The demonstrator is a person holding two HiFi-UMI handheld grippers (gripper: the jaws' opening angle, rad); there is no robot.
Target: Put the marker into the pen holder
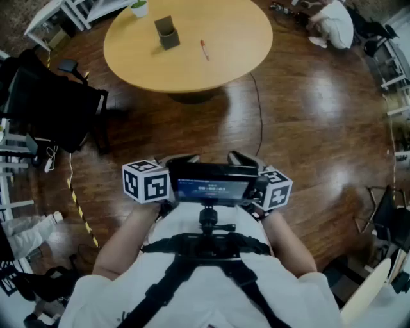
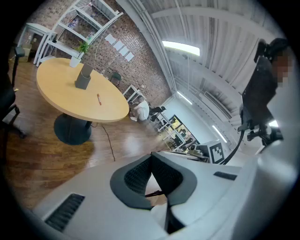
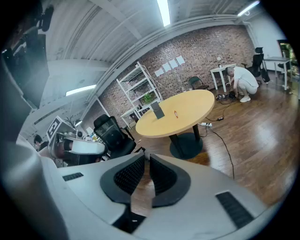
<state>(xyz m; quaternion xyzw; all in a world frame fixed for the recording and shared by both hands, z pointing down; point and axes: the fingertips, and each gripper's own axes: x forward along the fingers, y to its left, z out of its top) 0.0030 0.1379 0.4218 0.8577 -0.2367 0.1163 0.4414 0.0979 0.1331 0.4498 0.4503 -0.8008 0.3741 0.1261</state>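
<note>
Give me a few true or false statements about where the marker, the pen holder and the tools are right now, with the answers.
1. The marker lies on the round table, outside the pen holder. True.
2. The right tool grips the marker. False: its jaws stand slightly apart with nothing between them, far from the table.
3. The pen holder stands upright on the table. True.
4. The potted plant stands at the table's middle. False: it stands at the table's far edge.
</note>
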